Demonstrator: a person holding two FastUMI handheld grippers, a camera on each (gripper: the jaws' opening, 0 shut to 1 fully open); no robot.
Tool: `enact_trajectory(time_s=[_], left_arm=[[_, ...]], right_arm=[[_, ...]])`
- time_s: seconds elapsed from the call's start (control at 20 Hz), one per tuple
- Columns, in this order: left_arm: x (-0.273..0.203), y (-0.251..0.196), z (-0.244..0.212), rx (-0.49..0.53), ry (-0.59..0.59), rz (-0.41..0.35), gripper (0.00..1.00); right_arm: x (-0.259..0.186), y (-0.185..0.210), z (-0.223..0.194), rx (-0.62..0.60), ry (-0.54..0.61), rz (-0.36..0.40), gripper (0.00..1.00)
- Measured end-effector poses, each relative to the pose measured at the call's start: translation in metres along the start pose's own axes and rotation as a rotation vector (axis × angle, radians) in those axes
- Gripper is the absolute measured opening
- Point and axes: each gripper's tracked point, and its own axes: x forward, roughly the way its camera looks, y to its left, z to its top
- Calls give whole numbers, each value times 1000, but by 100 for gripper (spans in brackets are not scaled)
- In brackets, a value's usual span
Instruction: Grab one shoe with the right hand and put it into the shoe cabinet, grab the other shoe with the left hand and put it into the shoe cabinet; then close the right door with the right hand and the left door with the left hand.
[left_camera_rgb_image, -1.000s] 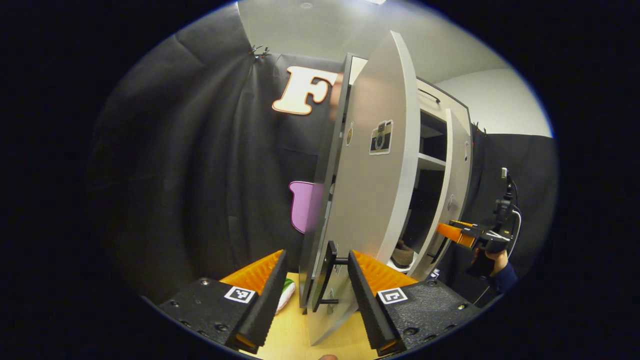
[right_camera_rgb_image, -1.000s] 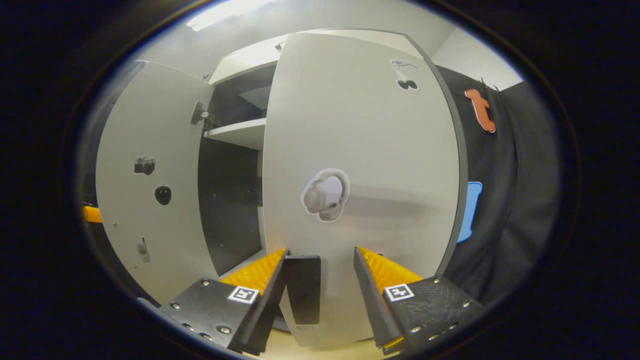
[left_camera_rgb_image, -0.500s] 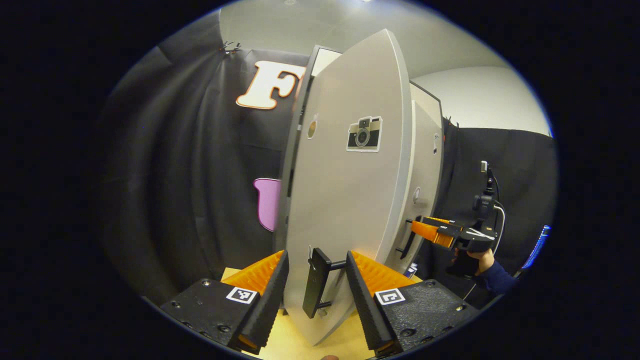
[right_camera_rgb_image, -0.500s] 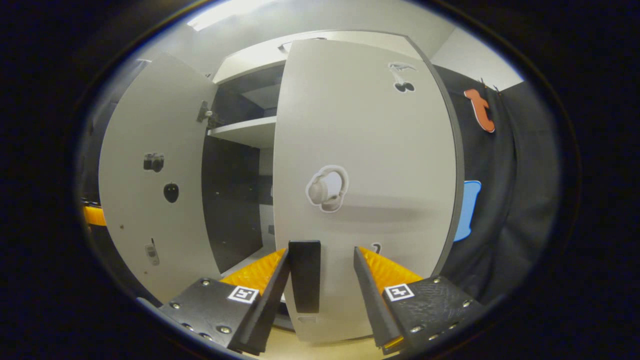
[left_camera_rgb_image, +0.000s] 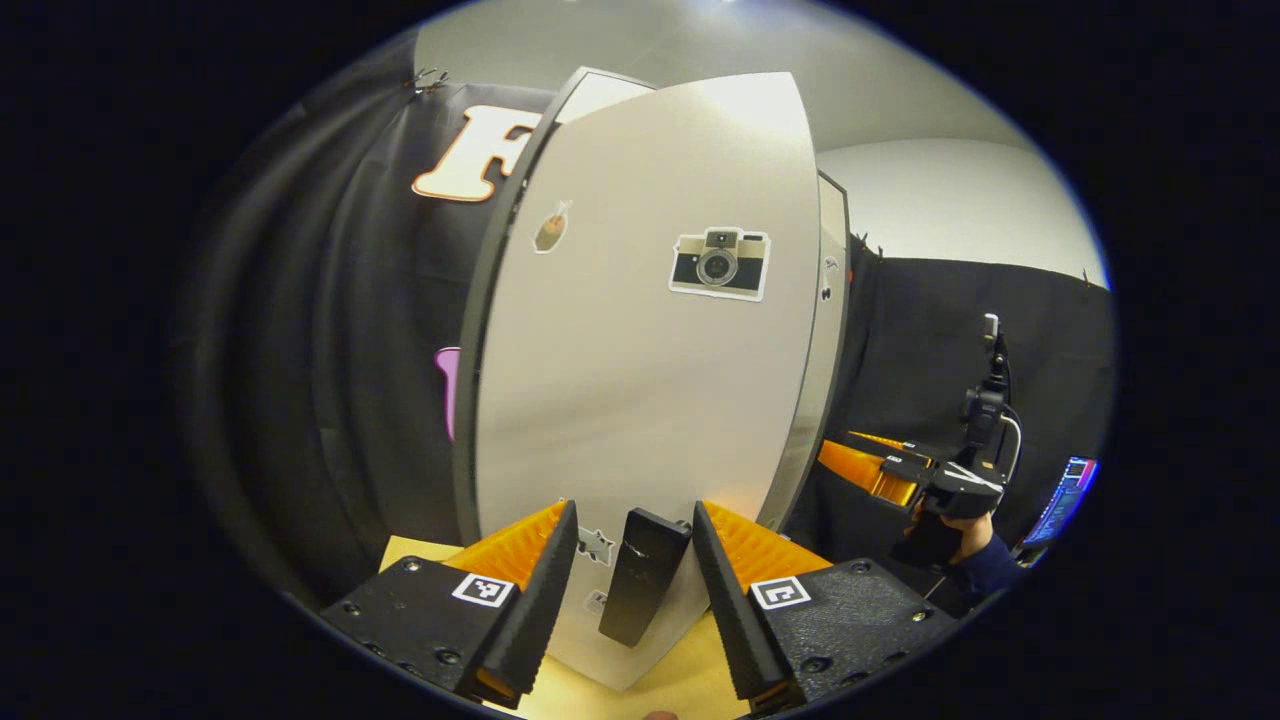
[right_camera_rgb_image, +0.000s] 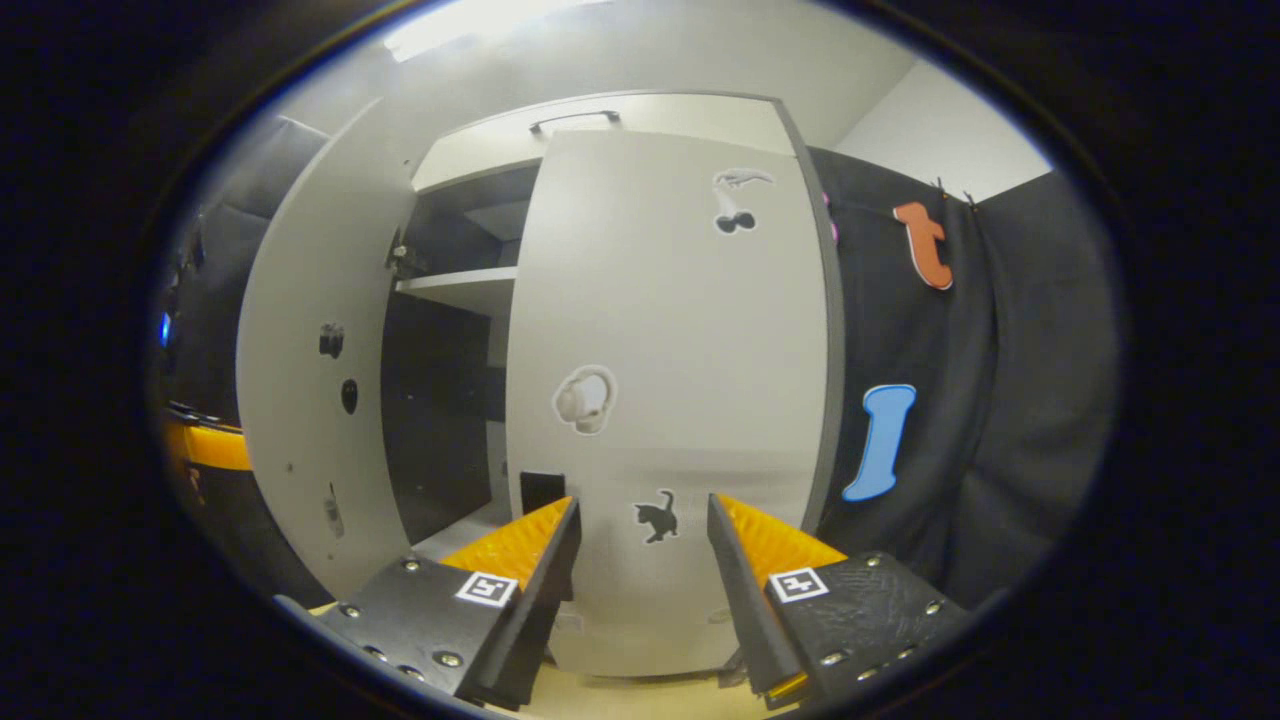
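Left grey cabinet door (left_camera_rgb_image: 640, 380) has swung nearly shut; left gripper (left_camera_rgb_image: 632, 580) unclenched astride its black bar handle (left_camera_rgb_image: 645, 575). Right gripper (right_camera_rgb_image: 640, 560) released, backed off the closed right grey door (right_camera_rgb_image: 670, 400). Closing almost complete.

black cloth wall (left_camera_rgb_image: 330, 330), wooden floor (left_camera_rgb_image: 690, 675)

One shoe cabinet (right_camera_rgb_image: 470, 150), two doors (right_camera_rgb_image: 670, 400), two tongs (left_camera_rgb_image: 630, 580), one shelf (right_camera_rgb_image: 460, 290)
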Motion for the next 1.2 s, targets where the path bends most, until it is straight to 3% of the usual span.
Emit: enact_trajectory(time_s=[0.35,0.65,0.8,1.2], left_arm=[[69,-42,-7,93,19,-41,71],[100,-50,-11,90,23,-24,72],[110,-51,-12,78,19,-14,75],[122,-65,-20,27,39,-62,72]], right_arm=[[-32,-66,-1,2,0,-130,77],[-58,-111,-3,26,4,-221,75],[-65,-122,-3,50,3,-239,75],[-72,-136,-6,62,13,-252,76]])
